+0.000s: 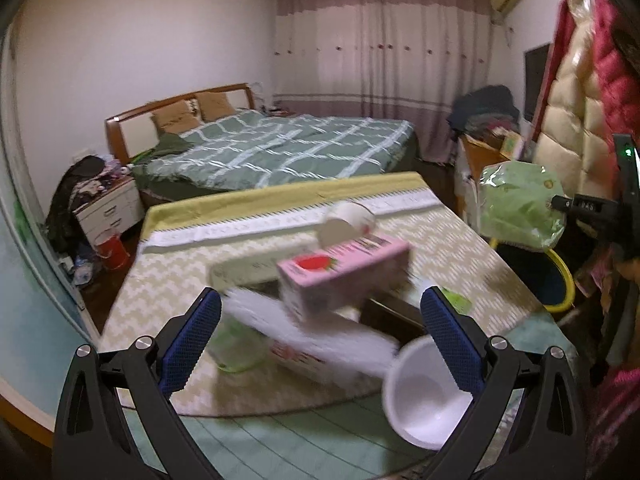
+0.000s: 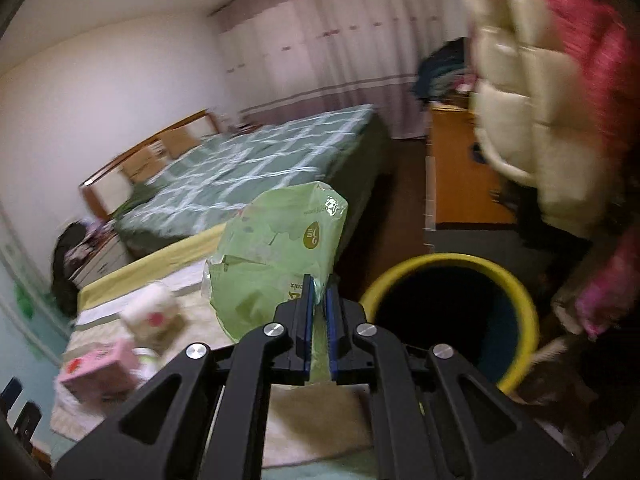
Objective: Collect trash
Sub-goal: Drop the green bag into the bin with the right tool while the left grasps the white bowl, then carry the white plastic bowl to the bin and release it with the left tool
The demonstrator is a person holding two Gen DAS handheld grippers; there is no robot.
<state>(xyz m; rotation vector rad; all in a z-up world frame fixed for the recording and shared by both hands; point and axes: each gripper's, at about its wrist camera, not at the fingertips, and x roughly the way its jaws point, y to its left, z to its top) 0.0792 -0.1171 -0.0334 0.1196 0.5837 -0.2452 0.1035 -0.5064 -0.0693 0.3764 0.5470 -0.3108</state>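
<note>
My right gripper (image 2: 319, 286) is shut on a crumpled green plastic bag (image 2: 276, 248) and holds it in the air, just left of a yellow-rimmed bin (image 2: 524, 300). The bag (image 1: 520, 208) and the bin (image 1: 562, 276) also show at the right of the left wrist view. My left gripper (image 1: 320, 312) is open and empty above the table, with a pink strawberry carton (image 1: 344, 280) lying on white wrappers between its fingers. A white paper bowl (image 1: 424, 392) lies by the right finger. The pink carton (image 2: 100, 368) also shows low left in the right wrist view.
The table (image 1: 180, 280) has a pale zigzag cloth. A white cup (image 1: 348, 224) lies tipped behind the carton. A bed with a green checked cover (image 1: 272, 148) stands beyond. Puffy coats (image 1: 580, 100) hang at the right. A nightstand (image 1: 108, 208) stands at the left.
</note>
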